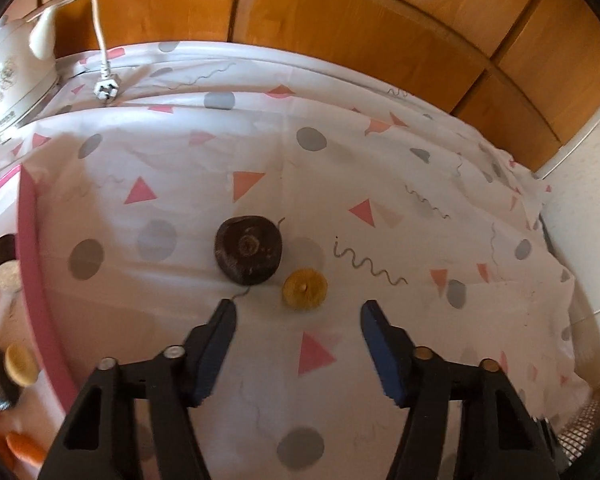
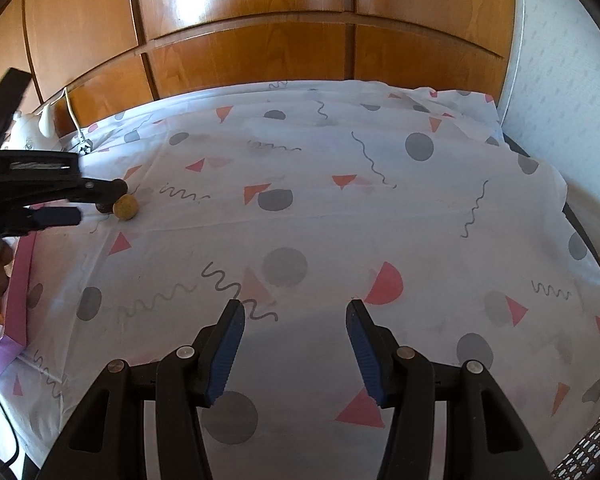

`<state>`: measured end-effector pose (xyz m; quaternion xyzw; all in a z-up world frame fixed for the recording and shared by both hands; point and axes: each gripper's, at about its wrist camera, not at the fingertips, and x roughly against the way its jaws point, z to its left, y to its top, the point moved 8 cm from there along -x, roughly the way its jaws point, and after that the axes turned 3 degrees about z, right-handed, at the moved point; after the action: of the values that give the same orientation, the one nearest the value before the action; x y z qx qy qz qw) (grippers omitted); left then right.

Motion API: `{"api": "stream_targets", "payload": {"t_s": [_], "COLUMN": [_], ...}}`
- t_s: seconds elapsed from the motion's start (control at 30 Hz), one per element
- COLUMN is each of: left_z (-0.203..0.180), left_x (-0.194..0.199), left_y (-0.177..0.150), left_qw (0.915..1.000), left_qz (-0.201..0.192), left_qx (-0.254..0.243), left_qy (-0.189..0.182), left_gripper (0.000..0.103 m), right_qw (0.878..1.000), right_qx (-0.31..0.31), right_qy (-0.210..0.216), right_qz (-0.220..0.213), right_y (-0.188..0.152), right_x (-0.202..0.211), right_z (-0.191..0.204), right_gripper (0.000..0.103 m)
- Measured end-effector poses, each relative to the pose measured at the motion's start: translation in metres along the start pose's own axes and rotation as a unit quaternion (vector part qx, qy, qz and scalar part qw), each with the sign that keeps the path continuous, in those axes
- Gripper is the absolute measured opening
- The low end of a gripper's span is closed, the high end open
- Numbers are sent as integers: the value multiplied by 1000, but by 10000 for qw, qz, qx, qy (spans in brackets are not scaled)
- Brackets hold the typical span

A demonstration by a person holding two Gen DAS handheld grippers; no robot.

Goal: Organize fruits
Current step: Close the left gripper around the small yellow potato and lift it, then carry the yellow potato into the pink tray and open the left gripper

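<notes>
A dark brown round fruit and a smaller yellow fruit lie side by side on the patterned cloth. My left gripper hovers just short of them, open, with the yellow fruit in line with the gap beyond its tips and no pad touching it. In the right wrist view the left gripper reaches in from the left over the yellow fruit, and the dark fruit is mostly hidden behind it. My right gripper stands open over bare cloth with nothing between its fingers.
A pink-rimmed tray at the left edge holds several dark, yellow and orange fruits. A white appliance and its plug sit at the back left. Wooden cabinet doors stand behind. A mesh basket shows at the bottom right.
</notes>
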<state>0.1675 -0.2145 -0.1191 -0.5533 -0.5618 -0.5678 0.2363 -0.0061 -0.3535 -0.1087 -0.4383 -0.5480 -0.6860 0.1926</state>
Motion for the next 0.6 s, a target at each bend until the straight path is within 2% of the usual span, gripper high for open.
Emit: {"api": "stream_targets", "payload": {"t_s": [0.07, 0.3, 0.37, 0.6], "left_z": [-3, -7, -6, 0], "left_x": [-8, -29, -30, -16], "left_y": [2, 9, 11, -4], "left_qw": [10000, 9996, 9993, 9993], "left_qz": [49, 37, -47, -145], "left_qx": [-23, -47, -116, -291], "left_qy": [55, 272, 358, 208], "left_gripper": [47, 43, 28, 27], "right_qw": [10000, 9999, 9999, 9999], "right_qx": [10, 26, 21, 44], "right_qy": [24, 77, 62, 54], "right_qz": [13, 77, 90, 77], "right_y": [-1, -2, -3, -4], "right_x": [-1, -4, -5, -5], "right_z": [0, 1, 0, 2], "right_gripper": [54, 54, 54, 54]}}
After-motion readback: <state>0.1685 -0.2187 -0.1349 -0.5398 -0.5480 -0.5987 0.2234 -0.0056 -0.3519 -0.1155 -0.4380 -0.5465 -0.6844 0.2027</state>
